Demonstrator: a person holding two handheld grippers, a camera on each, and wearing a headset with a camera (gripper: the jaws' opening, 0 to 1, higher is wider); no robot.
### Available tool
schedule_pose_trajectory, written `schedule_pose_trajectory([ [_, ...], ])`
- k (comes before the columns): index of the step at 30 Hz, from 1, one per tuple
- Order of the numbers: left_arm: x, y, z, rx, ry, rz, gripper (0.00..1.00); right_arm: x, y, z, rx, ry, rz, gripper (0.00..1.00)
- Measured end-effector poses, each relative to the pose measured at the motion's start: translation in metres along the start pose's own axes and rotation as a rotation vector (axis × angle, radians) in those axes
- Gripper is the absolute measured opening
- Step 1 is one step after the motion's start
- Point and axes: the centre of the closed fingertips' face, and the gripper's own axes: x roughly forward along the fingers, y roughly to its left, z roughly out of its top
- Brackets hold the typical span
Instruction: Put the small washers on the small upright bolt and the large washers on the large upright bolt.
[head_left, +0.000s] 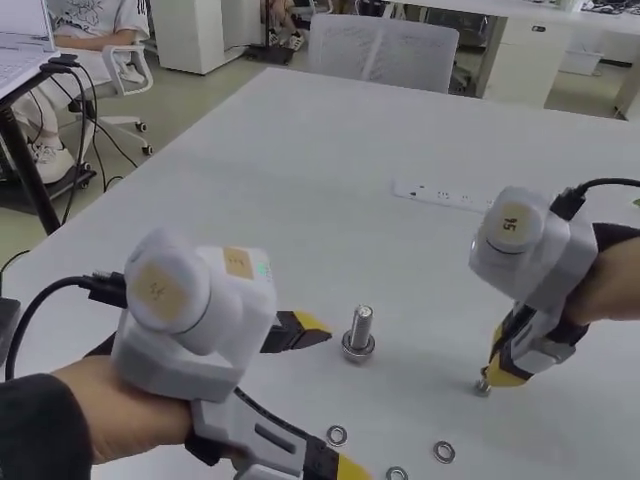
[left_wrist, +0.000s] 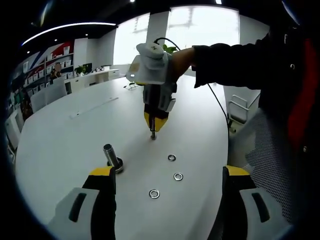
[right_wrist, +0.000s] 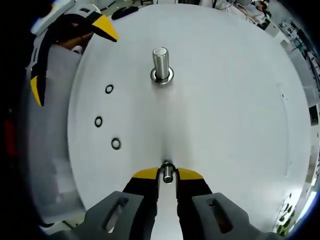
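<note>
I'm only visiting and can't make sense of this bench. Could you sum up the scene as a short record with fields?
Table: white
Left gripper: jaws wide apart, holding nothing
Right gripper: jaws closed on the small bolt, which stands on the table
Large bolt: upright, a metal ring around its base, possibly a washer
Loose washers: three, flat on the table, on neither bolt
</note>
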Motion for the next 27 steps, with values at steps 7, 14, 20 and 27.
schedule_pose_trajectory([
  [7, 0.0, 0.001, -0.001, -0.003, 0.003, 0.002, 0.88, 0.01, -0.002, -0.002, 0.001, 0.002, 0.006, 0.14],
  [14, 0.001, 0.0, -0.001, -0.005, 0.005, 0.003, 0.88, 0.016, -0.005, -0.004, 0.001, 0.003, 0.009, 0.14],
  [20, 0.001, 0.001, -0.001, -0.007, 0.004, 0.005, 0.88, 0.019, -0.006, -0.003, -0.006, 0.001, 0.01, 0.14],
  [27, 0.0, 0.001, -0.001, -0.007, 0.005, 0.008, 0.87, 0.018, -0.005, -0.003, -0.004, -0.003, 0.015, 0.15],
])
